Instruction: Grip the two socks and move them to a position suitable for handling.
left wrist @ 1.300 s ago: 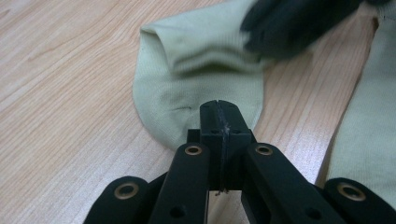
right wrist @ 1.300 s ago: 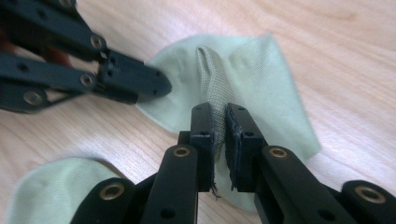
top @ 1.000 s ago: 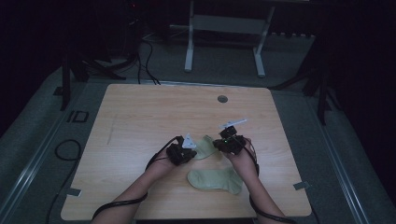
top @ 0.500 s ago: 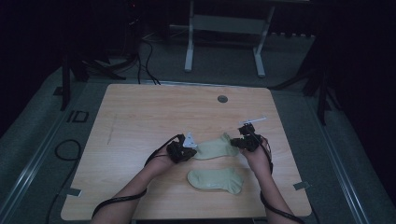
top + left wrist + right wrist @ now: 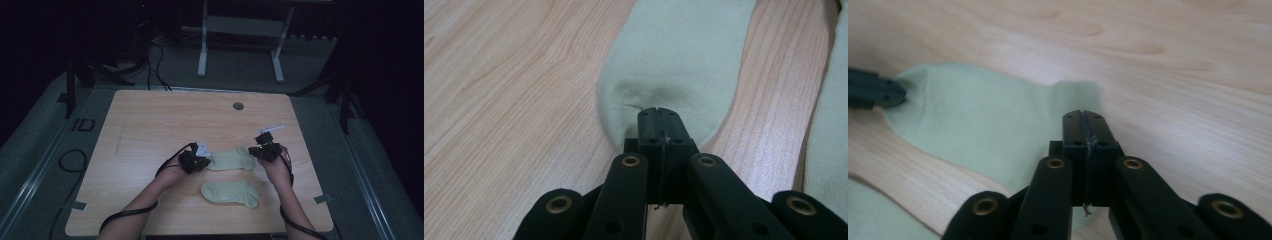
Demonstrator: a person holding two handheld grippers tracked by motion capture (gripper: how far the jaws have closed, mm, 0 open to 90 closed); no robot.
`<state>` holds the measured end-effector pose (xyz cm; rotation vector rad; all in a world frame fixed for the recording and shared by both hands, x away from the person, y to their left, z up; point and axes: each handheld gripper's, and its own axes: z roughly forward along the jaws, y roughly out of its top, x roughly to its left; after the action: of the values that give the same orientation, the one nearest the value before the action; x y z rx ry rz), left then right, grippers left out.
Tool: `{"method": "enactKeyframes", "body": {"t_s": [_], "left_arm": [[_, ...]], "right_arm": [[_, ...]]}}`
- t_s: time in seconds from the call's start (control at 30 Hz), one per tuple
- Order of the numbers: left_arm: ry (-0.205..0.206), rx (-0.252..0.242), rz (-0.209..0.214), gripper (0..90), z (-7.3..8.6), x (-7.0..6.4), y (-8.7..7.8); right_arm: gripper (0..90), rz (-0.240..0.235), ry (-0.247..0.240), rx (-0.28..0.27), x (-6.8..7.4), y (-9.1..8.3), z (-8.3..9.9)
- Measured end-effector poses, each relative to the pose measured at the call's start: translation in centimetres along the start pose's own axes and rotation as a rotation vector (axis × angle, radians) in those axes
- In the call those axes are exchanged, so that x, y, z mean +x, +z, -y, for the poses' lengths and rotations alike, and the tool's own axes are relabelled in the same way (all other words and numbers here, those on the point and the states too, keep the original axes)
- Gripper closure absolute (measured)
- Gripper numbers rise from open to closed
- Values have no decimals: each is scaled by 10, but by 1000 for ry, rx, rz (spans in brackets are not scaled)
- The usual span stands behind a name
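High view: far sock (image 5: 232, 160) stretched between both tools, flat on table (image 5: 150, 130).

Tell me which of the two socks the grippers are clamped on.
The farther sock, stretched flat between left gripper and right gripper. The nearer sock lies free.

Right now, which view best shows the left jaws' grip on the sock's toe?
The left gripper view: the left gripper is shut on the far sock at its rounded toe, puckering it. The high view shows both sock ends held, but tiny. The right gripper view shows the left jaw tips at that toe, far off.
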<state>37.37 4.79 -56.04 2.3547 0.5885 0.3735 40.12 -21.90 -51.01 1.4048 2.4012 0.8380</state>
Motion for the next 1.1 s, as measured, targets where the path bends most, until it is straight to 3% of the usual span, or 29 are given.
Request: {"method": "enactKeyframes", "body": {"t_s": [0.27,0.53,0.77,0.83,0.93,1.03,1.1], "left_arm": [[-8,-1,-17,891,-1,5,2],[-30,-1,-14,890,-3,12,5],[-41,-4,-21,889,-4,13,6],[-68,-11,-12,885,-3,14,6],[-117,-7,23,773,-4,16,3],[-131,3,35,628,-5,13,-3],[-137,1,37,615,-5,12,-7]], "right_arm": [[898,13,-10,55,3,32,12],[898,11,-18,44,4,27,22],[885,-2,-2,47,1,28,19],[880,3,-9,52,2,28,18],[848,-8,-1,56,2,28,17],[800,-39,6,33,1,23,17],[754,-46,3,32,0,20,16]]}}
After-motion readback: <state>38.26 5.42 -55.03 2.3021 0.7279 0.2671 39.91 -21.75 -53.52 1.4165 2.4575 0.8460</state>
